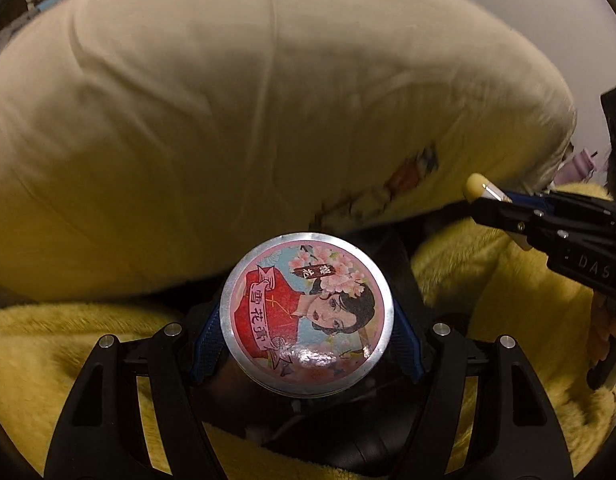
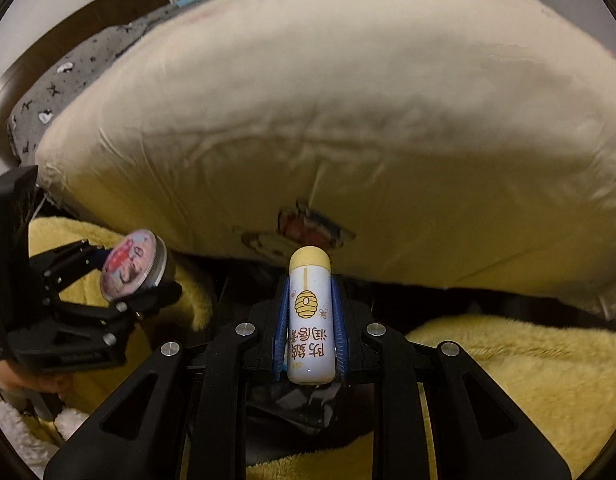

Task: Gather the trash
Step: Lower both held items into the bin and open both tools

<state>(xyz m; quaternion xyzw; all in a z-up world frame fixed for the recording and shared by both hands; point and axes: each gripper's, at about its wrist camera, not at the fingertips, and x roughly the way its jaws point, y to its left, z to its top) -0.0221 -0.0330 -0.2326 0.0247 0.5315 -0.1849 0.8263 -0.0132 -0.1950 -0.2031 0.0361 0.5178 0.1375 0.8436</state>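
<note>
My left gripper (image 1: 307, 312) is shut on a round tin jar (image 1: 307, 314) with a silver rim and a pink label showing a woman's face. It also shows in the right wrist view (image 2: 132, 270), held at the left. My right gripper (image 2: 309, 320) is shut on a white lip balm tube (image 2: 310, 320) with a yellow cap and a beehive print. The tube also shows in the left wrist view (image 1: 483, 190), sticking out of the right gripper at the right. Both are held above a yellow fleece blanket (image 2: 527, 368).
A big cream pillow (image 1: 248, 120) with a cartoon print fills the space ahead in both views. A grey patterned cloth (image 2: 68, 80) lies behind it at the left. A dark gap (image 2: 447, 300) runs under the pillow's edge.
</note>
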